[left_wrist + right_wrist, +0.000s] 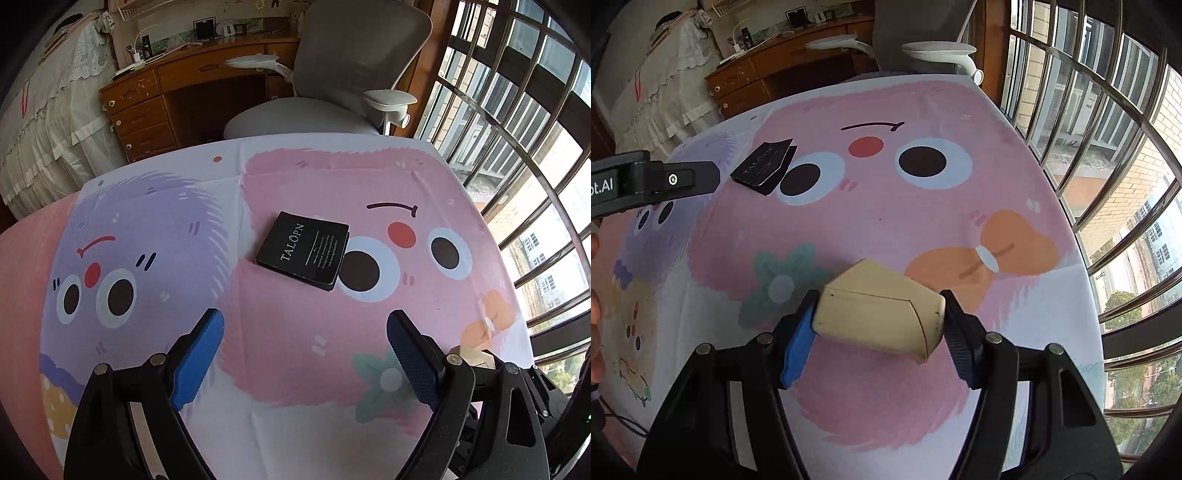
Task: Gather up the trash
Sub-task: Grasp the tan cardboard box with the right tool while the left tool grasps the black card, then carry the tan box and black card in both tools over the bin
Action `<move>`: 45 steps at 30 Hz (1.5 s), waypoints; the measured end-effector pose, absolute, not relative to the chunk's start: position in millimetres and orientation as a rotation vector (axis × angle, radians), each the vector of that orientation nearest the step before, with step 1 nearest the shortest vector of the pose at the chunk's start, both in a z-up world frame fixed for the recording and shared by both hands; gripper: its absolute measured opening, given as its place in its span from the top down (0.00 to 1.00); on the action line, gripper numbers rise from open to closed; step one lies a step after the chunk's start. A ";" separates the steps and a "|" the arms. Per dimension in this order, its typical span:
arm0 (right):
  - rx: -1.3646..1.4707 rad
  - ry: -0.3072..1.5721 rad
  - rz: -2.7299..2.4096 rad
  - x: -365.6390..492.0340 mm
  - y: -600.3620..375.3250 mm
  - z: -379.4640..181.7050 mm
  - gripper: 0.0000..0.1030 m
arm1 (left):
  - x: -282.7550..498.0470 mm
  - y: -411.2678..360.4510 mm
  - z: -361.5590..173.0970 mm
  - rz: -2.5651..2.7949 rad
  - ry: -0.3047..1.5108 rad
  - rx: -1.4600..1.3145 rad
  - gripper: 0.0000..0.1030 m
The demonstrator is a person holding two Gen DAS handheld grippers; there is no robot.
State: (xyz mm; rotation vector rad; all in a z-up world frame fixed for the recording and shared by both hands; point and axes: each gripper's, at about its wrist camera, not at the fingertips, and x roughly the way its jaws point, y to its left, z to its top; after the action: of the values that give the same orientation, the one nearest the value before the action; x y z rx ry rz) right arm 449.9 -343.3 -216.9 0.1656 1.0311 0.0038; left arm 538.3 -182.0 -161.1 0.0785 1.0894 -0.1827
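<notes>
Trash shows as 2 pieces here, and your hands are at different stages with them. In the left wrist view, your left gripper (306, 328) hangs with its blue pads (199, 354) spread wide and nothing between them, low in the frame above the cartoon tablecloth (295, 369). The black box (303, 249) marked TALOPN lies flat just above centre frame, ahead of the fingers and well apart from them, one corner overlapping a printed eye. I judge this the approach step for that hand: you would need to move forward and down until the pads straddle the box, then close across its narrower sides, since it sits low and flat on the cloth. In the right wrist view, your right gripper (879, 325) is clamped on the beige box (882, 317) at lower centre, pads pressing its 2 ends, and it looks to be lifted clear of the cloth, though I cannot be sure. No bin or bag shows in either view, so I cannot tell where it goes.
</notes>
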 end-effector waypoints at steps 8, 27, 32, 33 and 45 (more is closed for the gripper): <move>0.166 1.011 0.028 484.1 -362.8 -218.0 0.41 | 606.5 -195.3 -201.3 -0.308 1.133 0.118 0.05; 0.168 1.001 0.046 489.0 -361.9 -218.5 0.41 | 639.4 -205.2 -242.6 -0.300 1.120 0.210 0.05; 0.159 1.003 0.043 483.2 -357.1 -218.2 0.41 | 635.9 -202.8 -236.5 -0.297 1.093 0.189 0.30; 0.160 1.004 0.044 481.0 -356.3 -218.0 0.41 | 634.5 -202.1 -235.6 -0.297 1.094 0.182 0.30; 0.157 1.027 0.047 423.0 -325.2 -208.1 0.41 | 537.5 -170.6 -192.7 -0.336 1.078 0.115 0.30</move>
State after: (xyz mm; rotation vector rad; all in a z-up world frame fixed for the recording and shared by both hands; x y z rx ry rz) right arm 423.0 -325.2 -208.1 0.1570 1.0265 0.0474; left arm 537.5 -170.6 -192.7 0.1152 1.0781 -0.3362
